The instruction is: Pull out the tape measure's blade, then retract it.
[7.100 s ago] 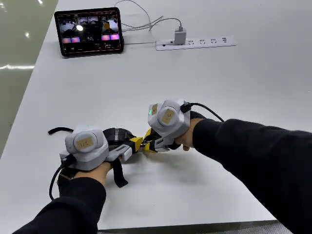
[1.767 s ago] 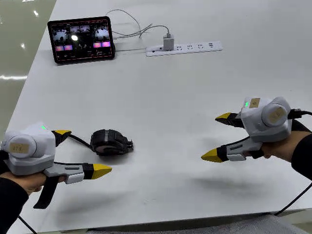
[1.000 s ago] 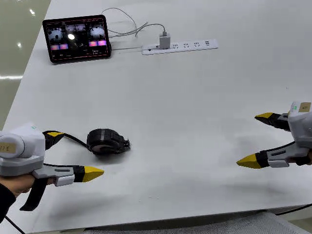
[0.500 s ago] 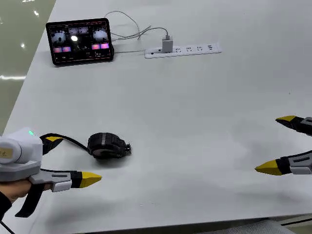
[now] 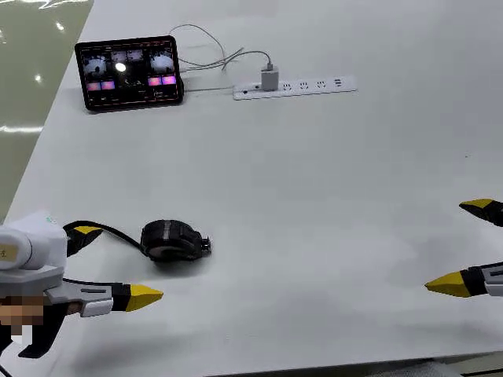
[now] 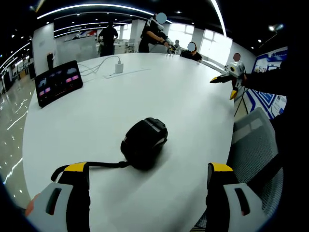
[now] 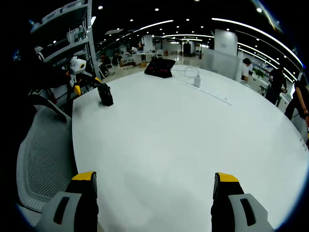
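Both my left gripper [image 5: 118, 263] and right gripper [image 5: 457, 244] hang open and empty because the tape measure [image 5: 173, 240], wound in, lies free on the counter [image 5: 314, 181] at lower left, the task done, I judge

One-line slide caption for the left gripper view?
Open left gripper faces the round black tape measure, its strap trailing, lying on the white table.

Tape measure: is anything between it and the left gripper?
No, nothing visible blocks it. The tape measure lies on the table just ahead of the open left gripper; only its own black strap trails toward that gripper.
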`<state>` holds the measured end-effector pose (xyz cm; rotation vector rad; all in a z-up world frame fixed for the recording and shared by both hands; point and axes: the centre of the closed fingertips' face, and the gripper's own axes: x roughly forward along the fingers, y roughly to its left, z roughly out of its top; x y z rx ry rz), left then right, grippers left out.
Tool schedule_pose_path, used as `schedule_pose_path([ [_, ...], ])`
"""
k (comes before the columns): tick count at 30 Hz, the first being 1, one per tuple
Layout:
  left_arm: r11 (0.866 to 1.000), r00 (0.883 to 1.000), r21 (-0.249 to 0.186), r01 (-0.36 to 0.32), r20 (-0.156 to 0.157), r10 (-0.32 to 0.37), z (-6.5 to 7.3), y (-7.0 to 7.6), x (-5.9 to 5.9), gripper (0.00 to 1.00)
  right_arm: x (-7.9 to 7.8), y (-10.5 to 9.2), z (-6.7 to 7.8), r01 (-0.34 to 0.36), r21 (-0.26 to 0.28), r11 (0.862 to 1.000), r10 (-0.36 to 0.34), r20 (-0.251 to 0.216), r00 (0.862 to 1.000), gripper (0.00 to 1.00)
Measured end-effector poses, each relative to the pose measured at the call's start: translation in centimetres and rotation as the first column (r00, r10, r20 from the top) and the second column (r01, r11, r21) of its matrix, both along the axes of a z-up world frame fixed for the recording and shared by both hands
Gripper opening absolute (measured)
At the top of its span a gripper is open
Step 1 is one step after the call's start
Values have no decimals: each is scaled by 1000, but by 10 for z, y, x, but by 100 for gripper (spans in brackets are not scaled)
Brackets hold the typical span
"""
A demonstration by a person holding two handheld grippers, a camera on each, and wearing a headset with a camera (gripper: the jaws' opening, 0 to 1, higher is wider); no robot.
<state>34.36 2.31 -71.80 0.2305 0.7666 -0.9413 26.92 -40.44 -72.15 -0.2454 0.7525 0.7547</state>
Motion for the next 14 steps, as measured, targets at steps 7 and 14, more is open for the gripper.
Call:
schedule_pose_path([
  [7, 1000, 1000, 8, 6, -1, -6, 0, 1, -2, 99, -1, 1, 0, -3, 2, 1000, 3, 0, 1000, 99],
  [14, 1000, 1000, 9, 0, 7, 0, 2, 4, 2, 99, -1, 2, 1, -3, 0, 1000, 3, 1, 1000, 99],
])
